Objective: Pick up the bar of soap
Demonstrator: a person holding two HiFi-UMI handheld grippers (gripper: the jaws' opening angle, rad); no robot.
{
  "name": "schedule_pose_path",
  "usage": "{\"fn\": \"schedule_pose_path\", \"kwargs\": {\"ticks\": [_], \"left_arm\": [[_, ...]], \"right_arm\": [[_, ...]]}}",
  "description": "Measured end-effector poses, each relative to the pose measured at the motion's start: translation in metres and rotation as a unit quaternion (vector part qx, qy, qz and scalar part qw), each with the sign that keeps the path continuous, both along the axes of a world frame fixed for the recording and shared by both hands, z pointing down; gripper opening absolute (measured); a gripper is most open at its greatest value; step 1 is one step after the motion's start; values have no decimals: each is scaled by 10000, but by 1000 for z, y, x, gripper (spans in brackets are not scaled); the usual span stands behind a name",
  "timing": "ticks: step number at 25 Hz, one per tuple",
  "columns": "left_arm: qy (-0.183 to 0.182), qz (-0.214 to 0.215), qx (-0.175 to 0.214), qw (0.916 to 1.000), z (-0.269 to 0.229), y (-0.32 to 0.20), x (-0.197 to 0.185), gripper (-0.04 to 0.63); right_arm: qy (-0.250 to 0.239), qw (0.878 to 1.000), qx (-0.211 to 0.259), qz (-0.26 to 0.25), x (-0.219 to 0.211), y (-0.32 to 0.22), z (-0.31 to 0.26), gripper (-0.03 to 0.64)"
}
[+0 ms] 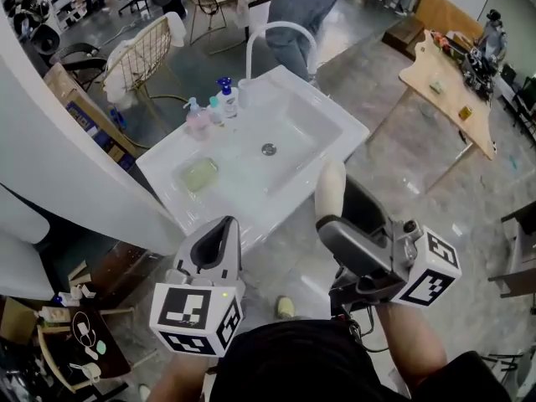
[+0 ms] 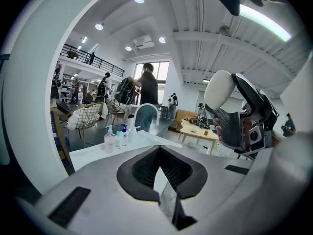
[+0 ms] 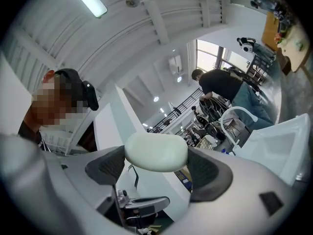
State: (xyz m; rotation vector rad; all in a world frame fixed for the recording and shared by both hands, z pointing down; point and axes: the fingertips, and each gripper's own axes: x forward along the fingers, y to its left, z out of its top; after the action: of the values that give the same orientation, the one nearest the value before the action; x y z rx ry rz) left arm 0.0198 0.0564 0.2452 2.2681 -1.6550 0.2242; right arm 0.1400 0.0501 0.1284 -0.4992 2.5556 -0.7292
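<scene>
My right gripper [image 1: 333, 218] is clamping the white oval bar of soap [image 3: 156, 152] between its two dark ribbed pads. It is holding the soap up in the air beside the near edge of the white rectangular ceramic sink [image 1: 335, 124]. My left gripper [image 2: 157, 169] is hovering alongside, its jaws pressed together on nothing.

The light is bright, even and indoor. A ceiling strip light [image 2: 264, 18] glares overhead in both gripper views, and a window [image 3: 210, 50] burns out to white. The white sink [image 1: 352, 128] looks slightly washed out, with only soft shadows. Both gripper views bend strongly toward black, vignetted corners, and the nearest foreground seems slightly soft.
</scene>
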Motion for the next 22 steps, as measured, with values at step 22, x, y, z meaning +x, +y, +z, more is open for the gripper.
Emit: {"fn": "schedule_pose_path", "kwargs": {"ticks": [22], "left_arm": [[-186, -339, 327, 9987, -32, 51, 48, 3]], "right_arm": [[-527, 9970, 140, -542, 47, 52, -24, 402]]}}
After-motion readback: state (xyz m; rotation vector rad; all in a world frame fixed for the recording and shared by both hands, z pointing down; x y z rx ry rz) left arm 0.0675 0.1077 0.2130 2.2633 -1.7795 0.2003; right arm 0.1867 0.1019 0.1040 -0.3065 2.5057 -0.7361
